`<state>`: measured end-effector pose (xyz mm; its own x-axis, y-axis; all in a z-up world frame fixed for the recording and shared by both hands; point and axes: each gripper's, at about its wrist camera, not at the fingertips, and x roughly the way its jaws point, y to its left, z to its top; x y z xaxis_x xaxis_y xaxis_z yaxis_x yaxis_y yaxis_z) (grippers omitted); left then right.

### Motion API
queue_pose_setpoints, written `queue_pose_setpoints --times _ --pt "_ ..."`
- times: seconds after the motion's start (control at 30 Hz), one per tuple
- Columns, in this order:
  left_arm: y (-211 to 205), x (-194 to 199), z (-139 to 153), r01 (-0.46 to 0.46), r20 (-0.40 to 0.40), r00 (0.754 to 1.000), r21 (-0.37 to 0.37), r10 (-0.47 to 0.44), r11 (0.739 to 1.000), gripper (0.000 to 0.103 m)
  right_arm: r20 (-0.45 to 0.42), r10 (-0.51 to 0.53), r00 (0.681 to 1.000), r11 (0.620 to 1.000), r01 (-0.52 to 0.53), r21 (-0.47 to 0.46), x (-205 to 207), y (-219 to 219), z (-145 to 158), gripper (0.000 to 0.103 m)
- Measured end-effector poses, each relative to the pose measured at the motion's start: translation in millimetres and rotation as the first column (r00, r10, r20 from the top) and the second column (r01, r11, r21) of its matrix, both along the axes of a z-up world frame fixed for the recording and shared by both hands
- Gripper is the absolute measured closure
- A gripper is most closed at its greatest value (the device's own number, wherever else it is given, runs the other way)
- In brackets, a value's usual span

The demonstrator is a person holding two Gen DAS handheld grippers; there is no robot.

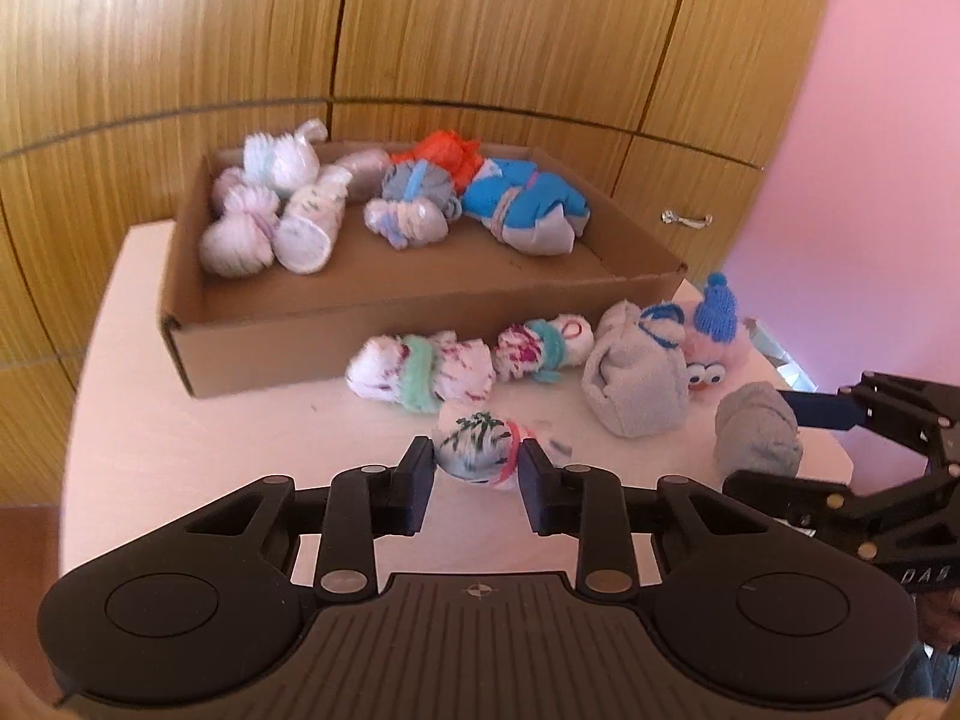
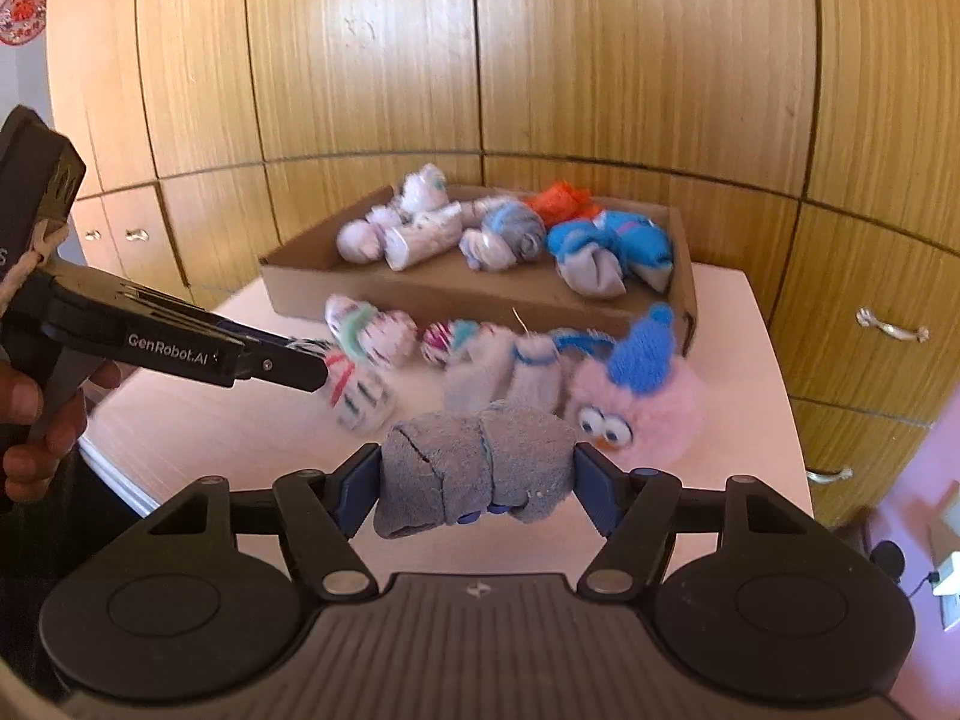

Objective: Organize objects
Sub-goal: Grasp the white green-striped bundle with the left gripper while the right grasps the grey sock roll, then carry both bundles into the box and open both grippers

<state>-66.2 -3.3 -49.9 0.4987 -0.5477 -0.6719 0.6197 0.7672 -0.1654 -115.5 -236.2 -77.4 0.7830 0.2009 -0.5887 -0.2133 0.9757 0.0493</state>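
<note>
- Left wrist view: left gripper [image 1: 477,465] has its jaws clamped on a white sock roll [image 1: 477,447] w/ green marks & a pink band, at near centre over the tabletop [image 1: 180,450].
- Same roll in the right wrist view [image 2: 360,390], at the tip of the left gripper [image 2: 312,372], blurred; can't tell if it touches the tabletop.
- Right gripper [image 2: 477,480]: jaws closed on a grey sock roll [image 2: 474,468], pads pressing both ends, roll lying crosswise between them.
- Left wrist view shows that grey roll [image 1: 759,435] at near right, w/ the right gripper [image 1: 774,450] coming in from the right edge.
- Just beyond on the tabletop: grey sock bundle w/ blue trim [image 1: 636,372], pink plush toy w/ blue knit hat [image 1: 717,336] beside it to the right.
- Left of those, two white rolls w/ teal bands [image 1: 420,372] lie end to end, just in front of the box.
- Cardboard box [image 1: 270,348], shallow, open top, sits at the far side of the tabletop.
- Inside it: white/pale rolls [image 1: 270,222] at left, grey-and-blue roll [image 1: 414,204] in the middle, blue-and-grey pair [image 1: 528,210] at right, orange item [image 1: 444,156] at the back.
- Person's hand [image 2: 36,420] grips the left gripper's handle at the left edge of the right wrist view.
- Wooden cabinet doors [image 1: 480,30] behind; pink wall [image 1: 888,120] at right.
</note>
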Motion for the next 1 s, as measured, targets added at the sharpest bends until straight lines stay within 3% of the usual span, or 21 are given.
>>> queue_pose_setpoints --times 0.17,0.37,0.47,0.53,0.7,0.83,1.0 --pt "8.7 7.6 23.2 -0.005 0.043 0.999 -0.013 0.006 1.0 0.067 0.041 0.027 0.999 1.0 -0.028 0.012 5.8 5.4 22.6 0.039" --pt "15.8 23.1 27.0 -0.034 0.047 0.998 -0.011 0.035 0.999 0.066 0.058 0.027 0.998 1.0 -0.028 0.01 18.8 8.7 29.3 0.039" --pt "21.7 19.0 22.2 -0.028 0.037 0.999 -0.011 0.029 1.0 0.057 0.05 0.028 0.998 1.0 -0.028 0.01 16.8 9.5 25.4 0.039" --pt "19.9 14.6 16.0 -0.022 0.038 0.999 -0.001 0.022 1.0 0.036 0.039 0.027 0.999 1.0 -0.028 0.008 14.7 10.4 22.2 0.039" --pt "8.8 7.9 1.9 0.028 0.054 0.998 0.023 -0.029 0.999 0.017 0.024 0.015 1.0 1.0 -0.016 0.02 8.3 8.3 20.1 0.039" --pt "-3.9 8.4 -14.4 0.053 0.057 0.997 0.078 -0.058 0.996 0.015 0.018 0.004 1.0 1.0 -0.005 0.023 5.8 6.9 19.5 0.039" --pt "-11.1 12.2 -26.6 0.071 0.03 0.997 0.092 -0.074 0.993 0.016 0.013 0.009 1.0 1.0 -0.009 0.018 6.2 8.2 19.3 0.039"
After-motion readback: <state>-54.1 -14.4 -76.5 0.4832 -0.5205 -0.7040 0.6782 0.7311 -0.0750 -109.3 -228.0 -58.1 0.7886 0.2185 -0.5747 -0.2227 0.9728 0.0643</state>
